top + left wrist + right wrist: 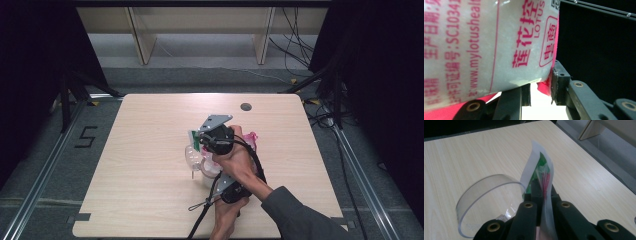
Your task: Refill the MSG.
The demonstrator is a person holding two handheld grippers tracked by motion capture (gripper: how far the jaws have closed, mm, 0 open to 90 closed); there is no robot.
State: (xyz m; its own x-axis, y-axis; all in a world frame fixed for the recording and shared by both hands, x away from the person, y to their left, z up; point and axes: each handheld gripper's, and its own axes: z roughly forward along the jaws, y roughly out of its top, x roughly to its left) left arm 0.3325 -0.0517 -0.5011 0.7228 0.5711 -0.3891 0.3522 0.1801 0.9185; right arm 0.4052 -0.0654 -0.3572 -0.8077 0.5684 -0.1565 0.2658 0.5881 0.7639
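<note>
Wooden table (pixel 150 165), dark curtained room.

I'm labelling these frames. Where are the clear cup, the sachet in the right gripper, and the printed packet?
Clear cup (pixel 489 185): right gripper view, on its transparent wall below the rim.
Sachet (pixel 545 178): right gripper view, on its red-striped panel above the jaws.
Printed packet (pixel 486 45): left gripper view, on its white face with pink lettering.
</note>
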